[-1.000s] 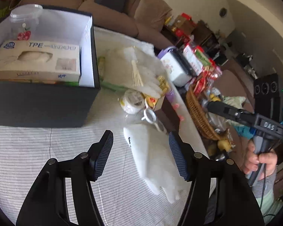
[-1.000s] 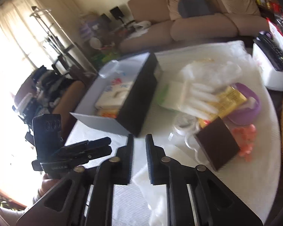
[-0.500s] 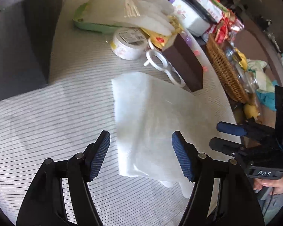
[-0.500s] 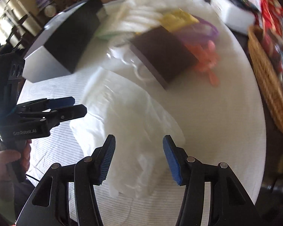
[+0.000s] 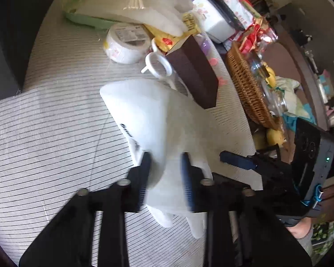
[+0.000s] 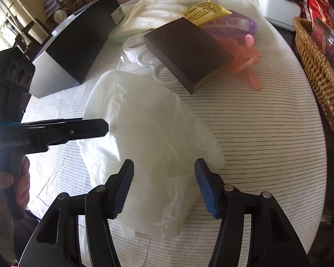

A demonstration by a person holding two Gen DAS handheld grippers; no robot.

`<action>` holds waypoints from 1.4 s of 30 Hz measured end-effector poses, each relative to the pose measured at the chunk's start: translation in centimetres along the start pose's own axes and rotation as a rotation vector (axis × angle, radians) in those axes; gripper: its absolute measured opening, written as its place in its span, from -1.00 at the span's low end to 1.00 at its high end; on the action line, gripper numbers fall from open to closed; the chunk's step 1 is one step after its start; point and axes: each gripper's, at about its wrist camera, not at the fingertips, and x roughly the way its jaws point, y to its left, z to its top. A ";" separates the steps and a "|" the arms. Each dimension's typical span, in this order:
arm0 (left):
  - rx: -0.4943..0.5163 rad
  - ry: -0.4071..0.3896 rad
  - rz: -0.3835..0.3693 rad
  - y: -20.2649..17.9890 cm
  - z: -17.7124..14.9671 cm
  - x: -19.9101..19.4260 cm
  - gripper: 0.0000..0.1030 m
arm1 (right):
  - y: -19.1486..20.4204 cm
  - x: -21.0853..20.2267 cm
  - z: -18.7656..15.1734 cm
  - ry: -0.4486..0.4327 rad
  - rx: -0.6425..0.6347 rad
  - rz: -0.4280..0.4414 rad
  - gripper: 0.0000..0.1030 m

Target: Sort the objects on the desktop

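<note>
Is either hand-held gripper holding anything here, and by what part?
The left hand-held gripper pinches the white plastic bag at its near end. The right hand-held gripper is open, straddling the bag, holding nothing.

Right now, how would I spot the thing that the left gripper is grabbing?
Start at the big black box on the striped tablecloth. In front of it lies a bag of clear gloves, pinched by the left gripper. Unlike the brown block beside it, it is limp and translucent white.

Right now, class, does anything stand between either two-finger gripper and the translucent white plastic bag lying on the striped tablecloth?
Nothing visible does. The left gripper has its fingers closed in on the near edge of the translucent white plastic bag, pinching it. The right gripper is open with the bag's near end lying between its fingers. The dark brown flat box sits beyond the bag.
</note>
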 end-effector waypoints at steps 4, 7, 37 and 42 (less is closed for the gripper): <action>0.008 -0.054 -0.040 -1.2 0.7 -1.2 -0.84 | -1.2 -0.4 0.0 -0.020 0.041 0.047 0.16; 0.008 -0.037 0.044 -0.8 0.9 -0.1 -0.65 | -1.9 -0.6 -0.2 -0.025 0.055 0.070 0.16; -0.023 -0.138 0.067 -6.9 -1.0 -10.5 -0.95 | 3.4 -7.7 -2.2 -0.271 -0.104 0.080 0.35; -0.012 -0.146 0.099 -8.4 -1.5 -11.6 -0.95 | 5.1 -9.0 -3.0 -0.299 -0.158 0.131 0.39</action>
